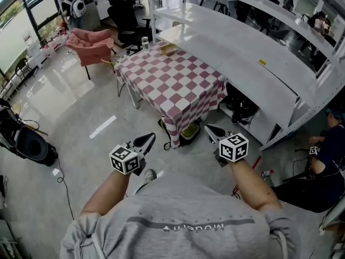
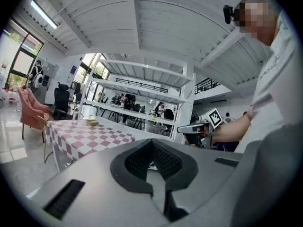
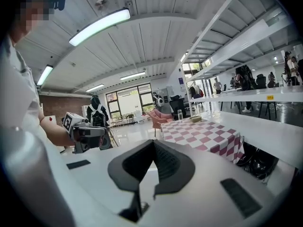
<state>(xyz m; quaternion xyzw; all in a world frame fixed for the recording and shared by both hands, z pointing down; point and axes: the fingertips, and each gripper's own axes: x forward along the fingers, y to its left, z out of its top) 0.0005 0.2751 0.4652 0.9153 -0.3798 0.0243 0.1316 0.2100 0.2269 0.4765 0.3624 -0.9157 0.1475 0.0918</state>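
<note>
I find the left gripper [image 1: 146,139] held in the air over the floor [image 1: 81,112], pointing towards the table [image 1: 172,82]. In the left gripper view its fingers [image 2: 137,160] are pressed together at the tips, with nothing between them. The right gripper [image 1: 210,129] is held level with it and well apart from it, also aimed at the table. In the right gripper view its fingers [image 3: 173,162] likewise meet at the tips and carry nothing. Neither gripper touches anything. The table is the nearest thing to both. It stands ahead of them, under a red-and-white checked cloth, with its near corner between the two grippers in the head view. On its far end I note a glass [image 1: 144,43] standing upright and, just beside it, a small box [image 1: 168,49]; I cannot make out what the box holds. A long white shelf [image 1: 242,58] runs along the right side of the table. A pink chair [image 1: 90,45] stands to the far left, apart from the table. A second person [image 1: 326,169] sits low at the right edge of the head view.
</note>
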